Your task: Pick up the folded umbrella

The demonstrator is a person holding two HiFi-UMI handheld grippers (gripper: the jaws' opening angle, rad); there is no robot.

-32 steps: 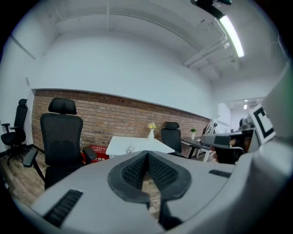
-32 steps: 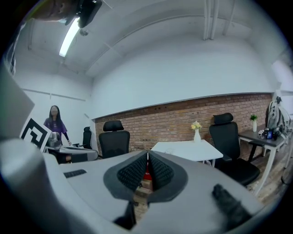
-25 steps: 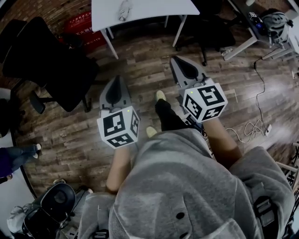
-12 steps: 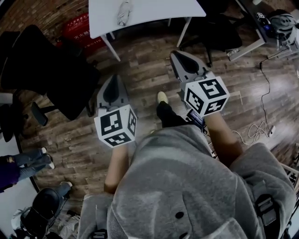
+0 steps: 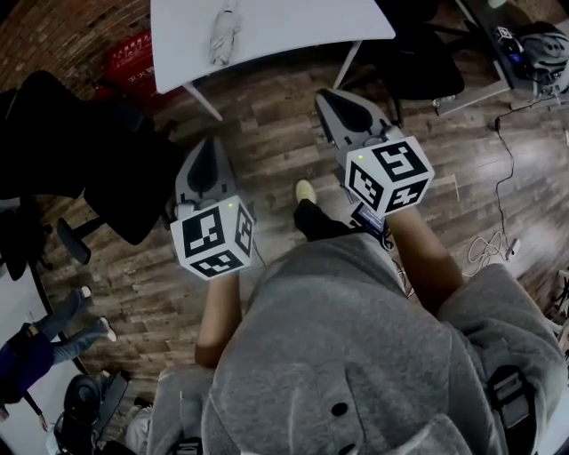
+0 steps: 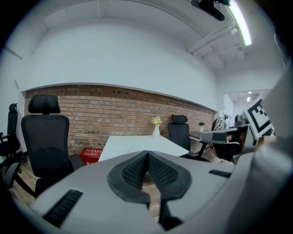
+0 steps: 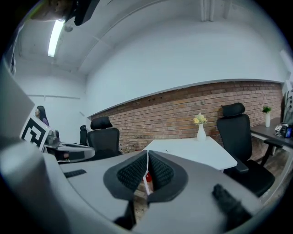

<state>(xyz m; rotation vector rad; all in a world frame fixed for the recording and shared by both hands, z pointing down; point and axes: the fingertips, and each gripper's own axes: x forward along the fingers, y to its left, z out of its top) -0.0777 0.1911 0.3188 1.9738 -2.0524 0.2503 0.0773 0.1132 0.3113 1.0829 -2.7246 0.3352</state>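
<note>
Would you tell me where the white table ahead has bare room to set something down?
The white table is bare right of the folded umbrella, out to its right edge; only a narrower strip lies between the umbrella and the left edge. Its far end carries a vase.

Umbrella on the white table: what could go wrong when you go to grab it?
1. The left tool and the right tool are both shut and empty. Unless they open first, they may just shove the pale grey folded umbrella along the white tabletop.
2. The black office chair stands close beside the way to the table and could get bumped.
</note>
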